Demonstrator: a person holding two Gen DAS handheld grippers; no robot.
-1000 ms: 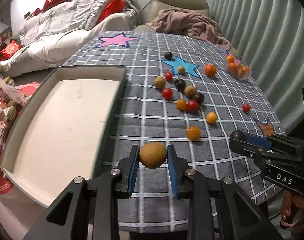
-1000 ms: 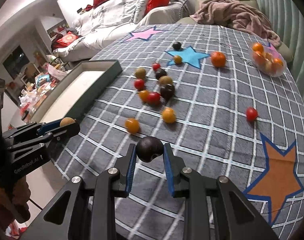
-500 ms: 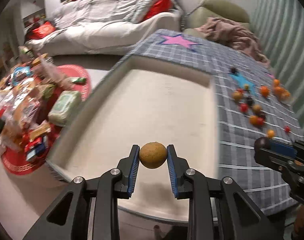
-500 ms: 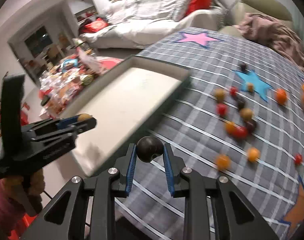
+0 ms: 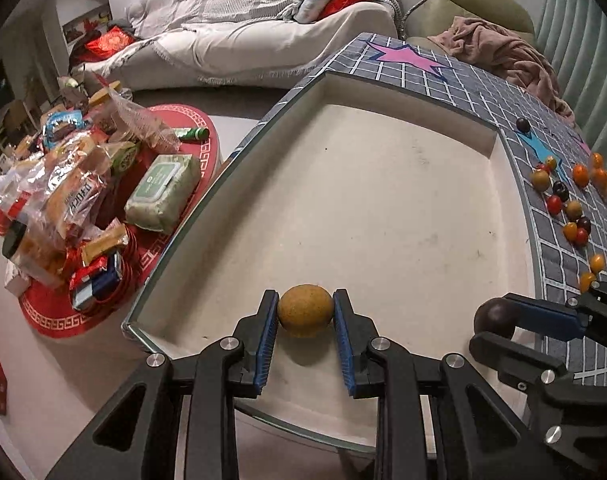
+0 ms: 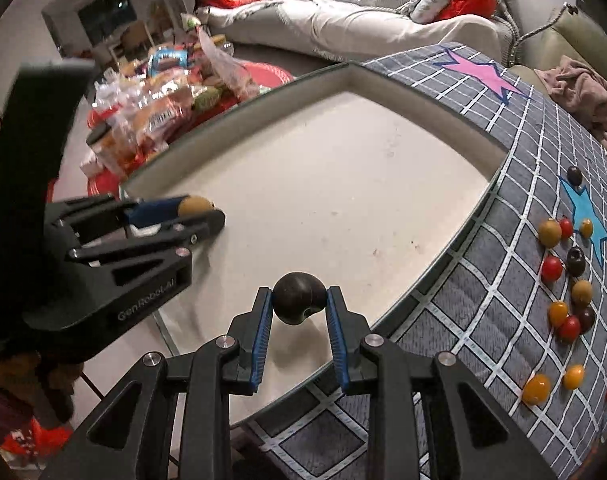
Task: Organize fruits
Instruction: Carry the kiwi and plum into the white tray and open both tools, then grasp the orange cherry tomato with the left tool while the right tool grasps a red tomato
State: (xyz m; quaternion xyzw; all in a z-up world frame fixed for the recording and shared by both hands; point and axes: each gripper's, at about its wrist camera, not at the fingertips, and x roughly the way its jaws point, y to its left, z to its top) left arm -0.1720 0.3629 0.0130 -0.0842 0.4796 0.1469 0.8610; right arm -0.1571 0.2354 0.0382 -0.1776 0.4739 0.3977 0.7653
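Observation:
My left gripper is shut on a brownish-yellow round fruit and holds it over the near end of the big cream tray. My right gripper is shut on a dark purple round fruit over the tray's near right part. Each gripper shows in the other's view: the right one at lower right, the left one at left. Several red, orange, brown and dark fruits lie loose on the grey checked cloth, also in the left wrist view.
Left of the table, a low red round stand holds snack packets and a wipes pack. A white sofa and a chair with a brown blanket stand behind. The tray's dark rim separates it from the cloth.
Both grippers have swung left from over the cloth to over the tray, each still holding its fruit. The loose fruits have not moved.

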